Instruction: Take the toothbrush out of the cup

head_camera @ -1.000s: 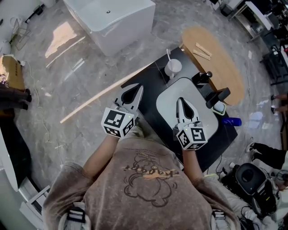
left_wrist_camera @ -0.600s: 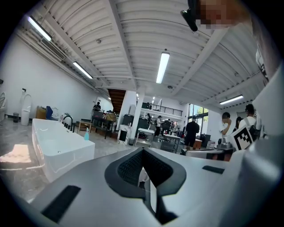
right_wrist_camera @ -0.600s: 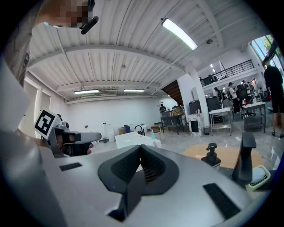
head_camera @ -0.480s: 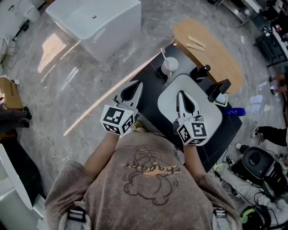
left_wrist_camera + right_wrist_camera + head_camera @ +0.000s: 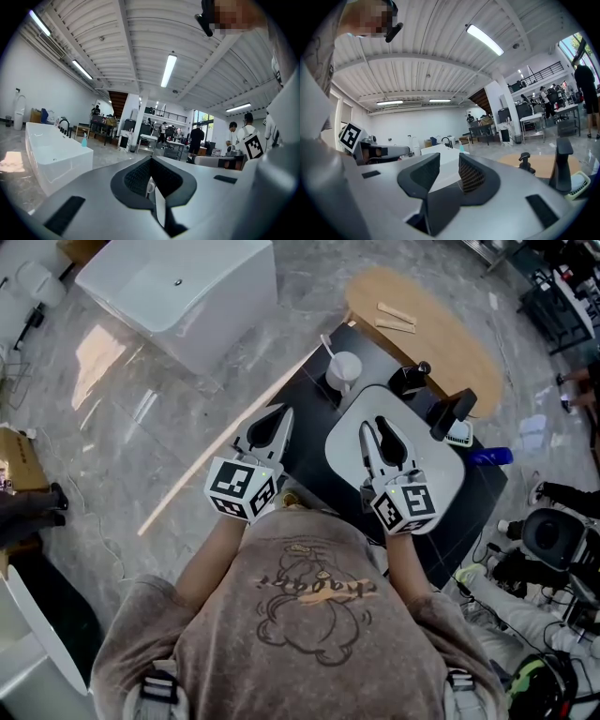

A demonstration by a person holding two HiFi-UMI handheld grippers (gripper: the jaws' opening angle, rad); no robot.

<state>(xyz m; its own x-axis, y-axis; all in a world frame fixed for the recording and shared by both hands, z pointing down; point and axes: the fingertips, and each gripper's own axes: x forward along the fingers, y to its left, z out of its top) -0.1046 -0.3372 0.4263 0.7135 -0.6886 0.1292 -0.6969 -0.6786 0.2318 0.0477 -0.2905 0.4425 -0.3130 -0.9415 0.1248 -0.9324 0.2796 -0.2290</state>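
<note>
**A:** Right gripper (image 5: 372, 425) changed vs. a sec ago. Jaws were together, have just been opening, now a narrow gap w/ nothing in it.

**B:** And the left gripper (image 5: 282, 412)?

**A:** Jaws together, empty. It hangs over the left edge of the black table (image 5: 309, 442). The right one's over the white basin (image 5: 441, 479).

**B:** Where's the toothbrush?

**A:** Toothbrush (image 5: 327, 341) is standing in the white cup (image 5: 344, 369), handle leaning out up-left. The cup sits on the black table's far end, just past the basin's far-left corner. It's ahead of both grippers & apart from them; neither touches it.

**B:** Anything else nearby?

**A:** Black faucet (image 5: 452, 413) on the basin's right rim, blue bottle (image 5: 487, 457) just beside the basin. Oval wooden table (image 5: 441, 334) is beyond, white bathtub (image 5: 178, 292) far left on the floor.
</note>
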